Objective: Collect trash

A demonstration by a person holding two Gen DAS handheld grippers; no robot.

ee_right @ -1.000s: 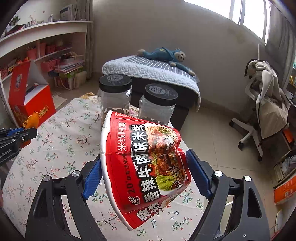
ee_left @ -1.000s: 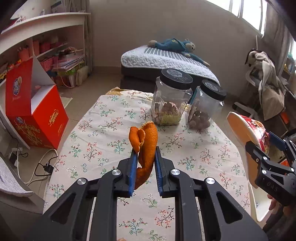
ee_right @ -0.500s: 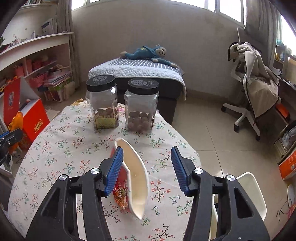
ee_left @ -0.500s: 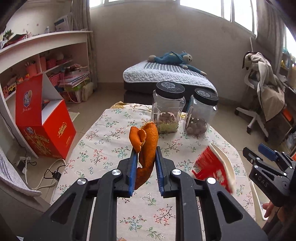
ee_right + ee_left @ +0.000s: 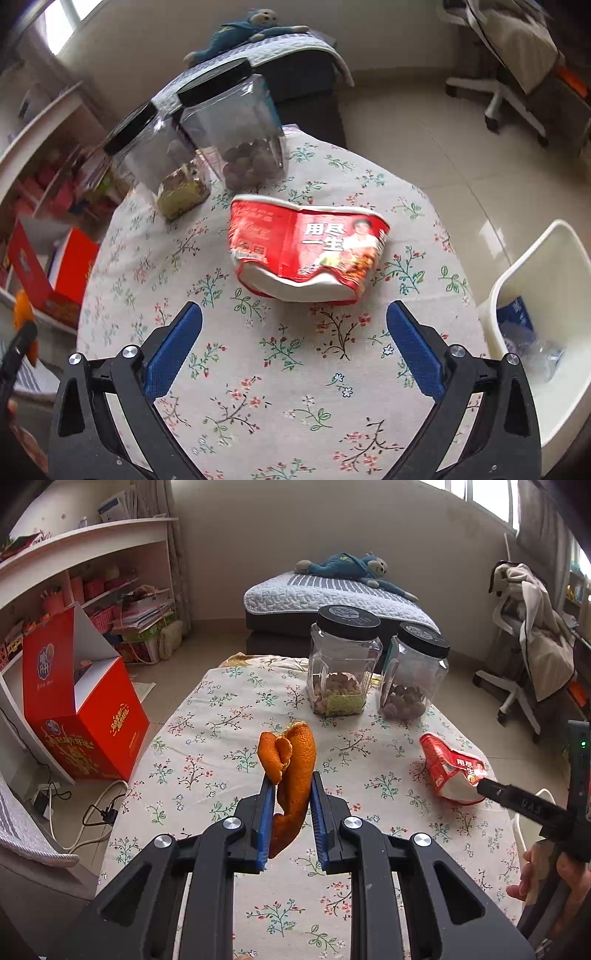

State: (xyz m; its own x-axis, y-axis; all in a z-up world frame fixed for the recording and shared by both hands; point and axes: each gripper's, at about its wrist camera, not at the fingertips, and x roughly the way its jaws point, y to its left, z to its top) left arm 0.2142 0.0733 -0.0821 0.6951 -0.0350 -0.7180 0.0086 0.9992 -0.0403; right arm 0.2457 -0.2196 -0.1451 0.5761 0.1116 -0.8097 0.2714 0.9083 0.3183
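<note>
In the left wrist view my left gripper [image 5: 292,786] is shut on an orange peel [image 5: 291,771], held above the flowered tablecloth [image 5: 207,746]. A crushed red noodle cup [image 5: 308,249] lies on its side on the tablecloth [image 5: 280,369], just beyond my right gripper [image 5: 293,319]. The right jaws are opening wide, with nothing between them. From the left wrist view the cup [image 5: 452,771] rests at the table's right side, with one right-gripper finger [image 5: 517,799] next to it.
Two clear jars with black lids [image 5: 343,668] [image 5: 413,675] stand at the table's far end. A white bin [image 5: 546,317] holding a blue item sits on the floor right of the table. A red box [image 5: 79,709] stands left; a bed and office chair are behind.
The noodle cup left my right gripper and dropped onto the tablecloth; the right jaws spread wide and the gripper rolled and lowered. My left gripper keeps the peel, nearly still.
</note>
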